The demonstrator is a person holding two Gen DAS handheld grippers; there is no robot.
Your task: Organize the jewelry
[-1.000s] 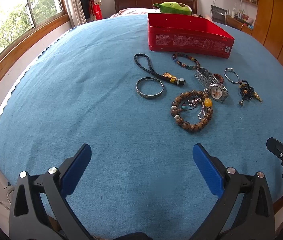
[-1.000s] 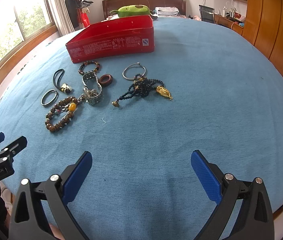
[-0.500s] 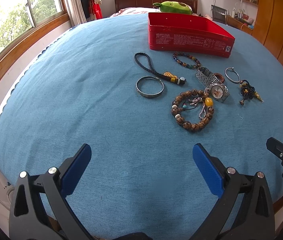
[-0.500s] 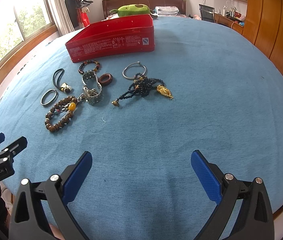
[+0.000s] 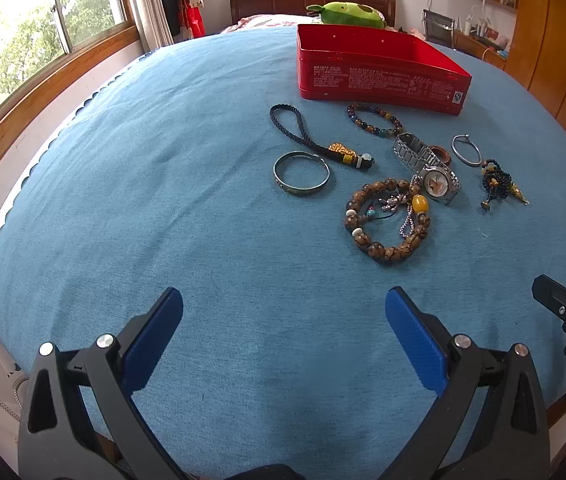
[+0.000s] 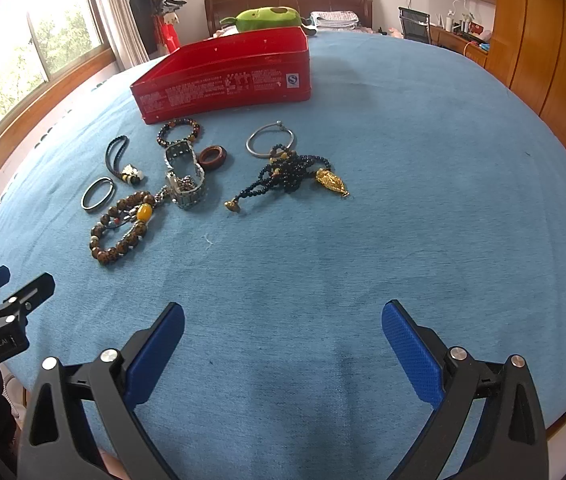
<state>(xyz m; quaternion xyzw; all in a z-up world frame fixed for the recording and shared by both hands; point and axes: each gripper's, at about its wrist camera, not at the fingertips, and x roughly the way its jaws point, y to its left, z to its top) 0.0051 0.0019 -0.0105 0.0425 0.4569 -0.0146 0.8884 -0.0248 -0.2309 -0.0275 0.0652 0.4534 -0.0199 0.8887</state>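
Jewelry lies spread on a blue cloth in front of an open red tin box point(image 5: 379, 76) point(image 6: 227, 80). Nearest the left gripper is a brown bead bracelet point(image 5: 387, 220) point(image 6: 121, 228), with a silver watch point(image 5: 429, 170) point(image 6: 185, 178), a metal bangle point(image 5: 301, 173) point(image 6: 98, 194), a dark cord charm point(image 5: 311, 136) and a coloured bead bracelet point(image 5: 375, 120) beyond. A black bead necklace with gold pendant point(image 6: 295, 174) and a thin silver hoop point(image 6: 270, 144) lie to the right. My left gripper point(image 5: 283, 312) and right gripper point(image 6: 283, 324) are both open, empty, well short of the jewelry.
A brown wooden ring point(image 6: 212, 157) lies beside the watch. A green plush toy point(image 6: 267, 18) sits behind the box. Windows line the left wall and wooden wardrobes point(image 6: 543, 48) the right. The table edge runs close under both grippers.
The left wrist view has tilted slightly, so the jewelry sits a little lower in frame. Both grippers stay open and nothing on the cloth has moved.
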